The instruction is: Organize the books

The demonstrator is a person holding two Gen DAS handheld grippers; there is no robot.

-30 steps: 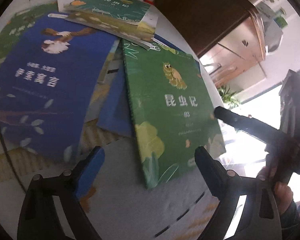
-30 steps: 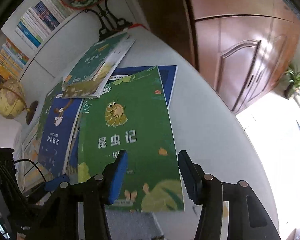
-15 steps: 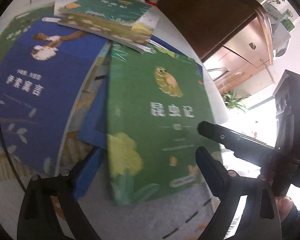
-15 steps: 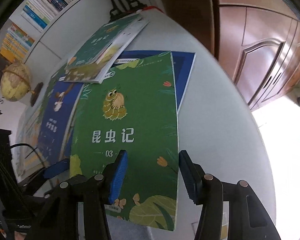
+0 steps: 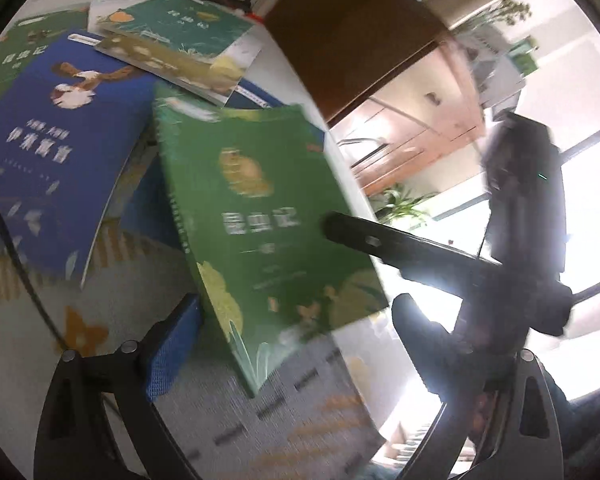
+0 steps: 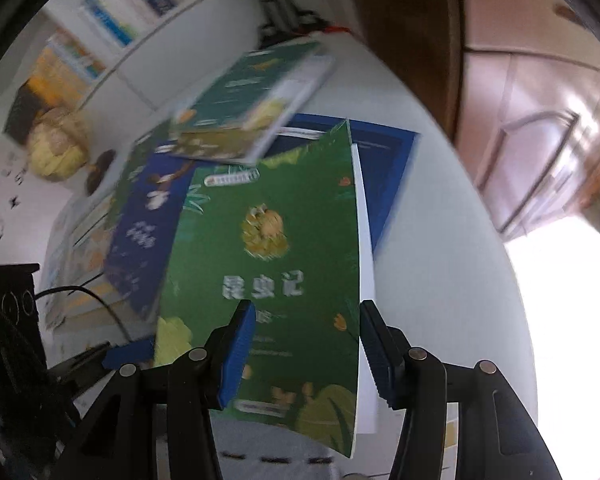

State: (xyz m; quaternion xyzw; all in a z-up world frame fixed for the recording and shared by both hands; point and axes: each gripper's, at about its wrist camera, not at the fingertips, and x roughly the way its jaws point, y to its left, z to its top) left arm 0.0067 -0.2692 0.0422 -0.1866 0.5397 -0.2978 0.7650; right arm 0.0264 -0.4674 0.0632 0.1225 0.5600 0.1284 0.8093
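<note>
- Daylight enters from the window [image 5: 580, 200] on the right; it blows out to white in both views.
- Motion blur smears the green book [image 6: 268, 264] title and the bookshelf [image 6: 112, 20].
- Fisheye bends the edges; dark vignette in the corners.
- Left tongs [image 5: 296, 344] backlit, near silhouette.

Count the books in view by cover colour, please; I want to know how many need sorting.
Green: 3, the lifted book, the far-pile book, the left-edge book.
Blue: 2, the bird book, the book under the lifted one.
Olive-yellow: 1, the olive book.
Total: 6 plainly showing; more may lie hidden.
</note>
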